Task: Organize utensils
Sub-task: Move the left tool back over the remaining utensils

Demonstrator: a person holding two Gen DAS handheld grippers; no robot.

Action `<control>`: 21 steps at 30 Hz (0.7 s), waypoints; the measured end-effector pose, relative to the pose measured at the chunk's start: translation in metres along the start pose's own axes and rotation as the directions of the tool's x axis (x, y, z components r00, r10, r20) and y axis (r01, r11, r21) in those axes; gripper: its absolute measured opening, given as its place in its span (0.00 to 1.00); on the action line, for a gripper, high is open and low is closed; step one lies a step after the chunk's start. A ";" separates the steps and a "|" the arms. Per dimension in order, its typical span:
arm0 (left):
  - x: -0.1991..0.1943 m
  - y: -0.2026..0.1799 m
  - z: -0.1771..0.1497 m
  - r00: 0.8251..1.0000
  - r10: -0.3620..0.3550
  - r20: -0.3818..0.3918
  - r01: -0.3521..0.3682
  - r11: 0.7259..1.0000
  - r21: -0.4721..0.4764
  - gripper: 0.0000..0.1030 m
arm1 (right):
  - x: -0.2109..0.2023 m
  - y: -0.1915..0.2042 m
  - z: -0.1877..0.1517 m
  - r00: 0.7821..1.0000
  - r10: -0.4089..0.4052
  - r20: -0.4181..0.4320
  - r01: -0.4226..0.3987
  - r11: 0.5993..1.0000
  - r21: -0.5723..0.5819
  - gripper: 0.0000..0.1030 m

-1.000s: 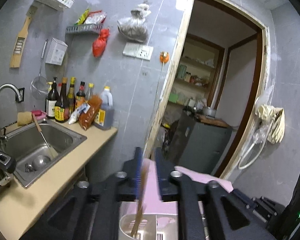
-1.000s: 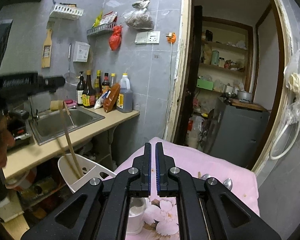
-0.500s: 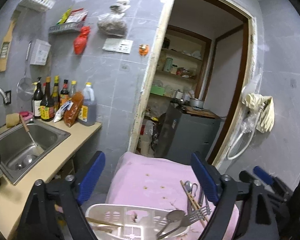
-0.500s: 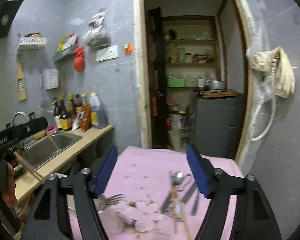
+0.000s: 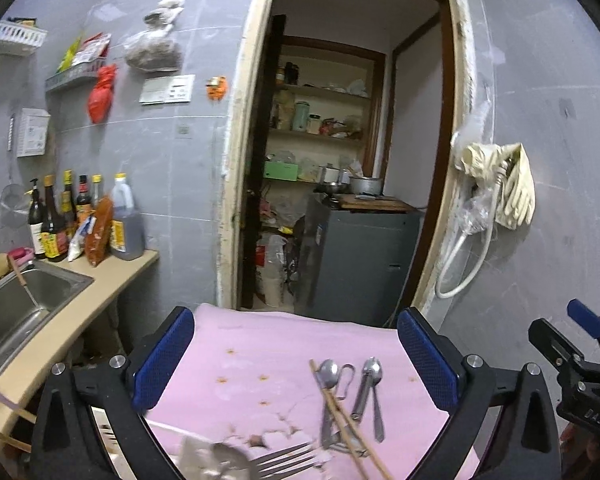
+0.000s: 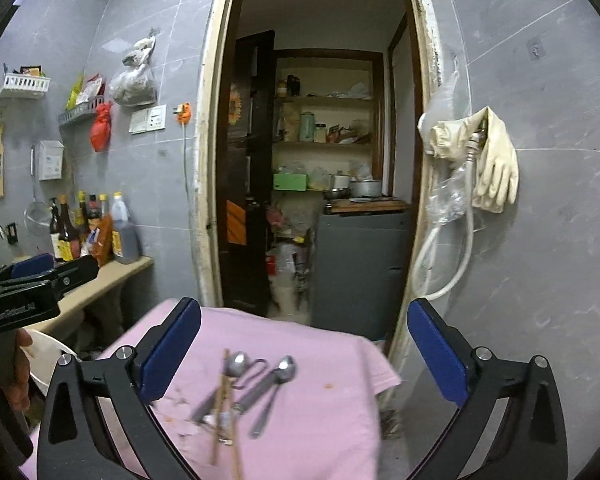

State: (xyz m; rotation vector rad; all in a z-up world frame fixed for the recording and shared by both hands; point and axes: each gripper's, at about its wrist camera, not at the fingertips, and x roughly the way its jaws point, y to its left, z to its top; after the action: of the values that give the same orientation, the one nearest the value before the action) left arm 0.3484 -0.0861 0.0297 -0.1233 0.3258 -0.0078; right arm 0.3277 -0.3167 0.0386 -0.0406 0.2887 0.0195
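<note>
Several metal spoons (image 5: 370, 384) (image 6: 278, 378) and wooden chopsticks (image 5: 342, 420) (image 6: 222, 404) lie in a loose pile on a pink cloth (image 5: 260, 360) (image 6: 300, 340). A fork (image 5: 284, 462) sticks out at the bottom of the left wrist view. My left gripper (image 5: 296, 360) is open and empty, above the cloth, left of the pile. My right gripper (image 6: 304, 356) is open and empty, with the pile between its fingers in view. The white holder's rim (image 6: 48, 354) shows at the cloth's left edge.
A counter (image 5: 100, 280) with a steel sink (image 5: 16, 308) and several sauce bottles (image 5: 72, 220) runs along the left wall. An open doorway (image 5: 340, 160) with a grey cabinet (image 5: 356, 260) lies straight ahead. Gloves and a hose (image 6: 480, 168) hang on the right wall.
Both grippers opened wide. The left one let go of the chopsticks over the white holder, then swung right towards the pile of utensils. The right one also turned right over the cloth.
</note>
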 end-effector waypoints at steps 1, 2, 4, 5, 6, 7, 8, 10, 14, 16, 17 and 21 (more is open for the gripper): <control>0.004 -0.004 -0.001 1.000 0.000 -0.002 0.000 1.000 0.004 0.99 | 0.003 -0.006 -0.003 1.000 -0.001 0.001 0.001 1.000 -0.006 0.98; 0.010 -0.012 -0.003 1.000 -0.002 -0.006 0.002 1.000 0.009 0.99 | 0.005 -0.010 -0.003 1.000 0.002 0.001 -0.002 1.000 -0.008 0.98; 0.022 -0.023 -0.008 1.000 -0.005 -0.011 0.005 1.000 0.020 0.99 | 0.013 -0.019 -0.008 1.000 0.006 0.001 -0.006 1.000 -0.012 0.98; 0.027 -0.028 -0.010 1.000 -0.005 -0.010 0.005 1.000 0.024 0.99 | 0.019 -0.025 -0.012 1.000 0.010 0.000 -0.010 1.000 -0.012 0.98; 0.032 -0.032 -0.012 1.000 -0.003 -0.009 0.004 1.000 0.027 0.99 | 0.023 -0.029 -0.015 1.000 0.013 -0.003 -0.013 1.000 -0.011 0.98; 0.036 -0.035 -0.014 1.000 -0.002 -0.011 0.002 1.000 0.029 0.99 | 0.028 -0.033 -0.019 1.000 0.015 -0.007 -0.015 1.000 -0.009 0.98; 0.043 -0.039 -0.017 1.000 -0.001 -0.015 0.001 1.000 0.030 0.99 | 0.034 -0.037 -0.023 1.000 0.018 -0.009 -0.018 1.000 -0.005 0.98; 0.055 -0.044 -0.023 1.000 0.007 -0.015 -0.007 1.000 0.029 0.99 | 0.048 -0.045 -0.033 0.999 0.027 -0.018 -0.027 1.000 0.010 0.98; 0.081 -0.053 -0.039 0.999 0.029 -0.034 -0.028 0.999 0.022 0.99 | 0.077 -0.055 -0.054 0.998 0.043 -0.041 -0.042 0.998 0.042 0.98; 0.095 -0.057 -0.049 0.997 0.046 -0.056 -0.045 0.999 0.024 0.99 | 0.092 -0.059 -0.067 0.997 0.058 -0.059 -0.054 0.996 0.065 0.98; 0.100 -0.058 -0.052 0.997 0.055 -0.062 -0.053 0.998 0.026 0.99 | 0.099 -0.060 -0.072 0.996 0.063 -0.065 -0.058 0.996 0.072 0.98; 0.123 -0.075 -0.066 0.989 0.140 -0.049 -0.132 0.983 0.130 0.99 | 0.132 -0.062 -0.091 0.988 0.112 -0.104 -0.100 0.989 0.111 0.98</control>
State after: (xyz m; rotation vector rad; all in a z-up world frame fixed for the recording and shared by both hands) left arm 0.4445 -0.1714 -0.0623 0.0253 0.3902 0.1033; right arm 0.4299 -0.3808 -0.0839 0.0786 0.4012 0.1079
